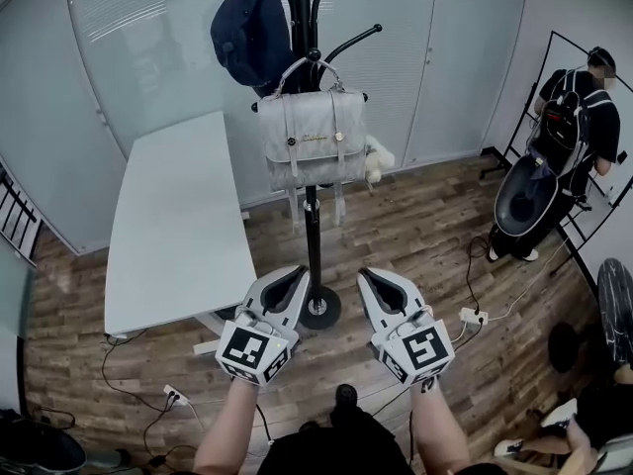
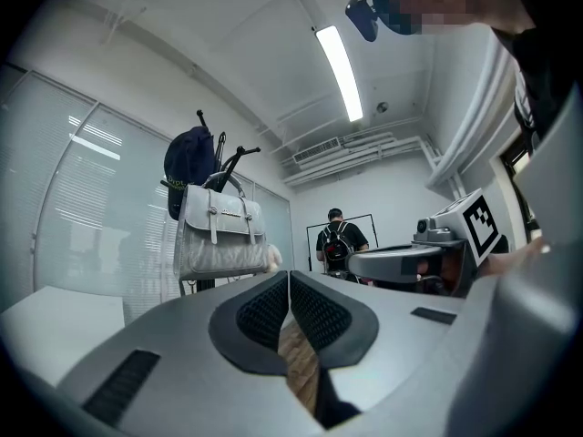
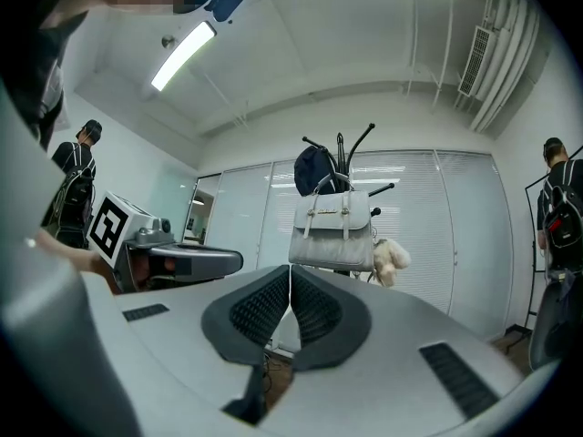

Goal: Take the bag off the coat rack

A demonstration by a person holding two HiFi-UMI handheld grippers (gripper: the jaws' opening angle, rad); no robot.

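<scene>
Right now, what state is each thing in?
coat rack: upright on the floor.
bag: hanging from the coat rack by its handle, flap closed.
cap: hanging on an upper hook.
left gripper: shut, empty.
right gripper: shut, empty.

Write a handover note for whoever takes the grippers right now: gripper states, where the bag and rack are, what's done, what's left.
Left gripper: shut, empty, held low in front of the rack's base.
Right gripper: shut, empty, level with the left one and beside it.
Grey bag: hangs by its handle on the coat rack, above and ahead of both grippers, untouched. A soft toy hangs at its right side. The white table stands left of the rack.
Done: nothing yet.
Left: probably raise a gripper, open it, take the handle and lift the bag off its hook.
</scene>
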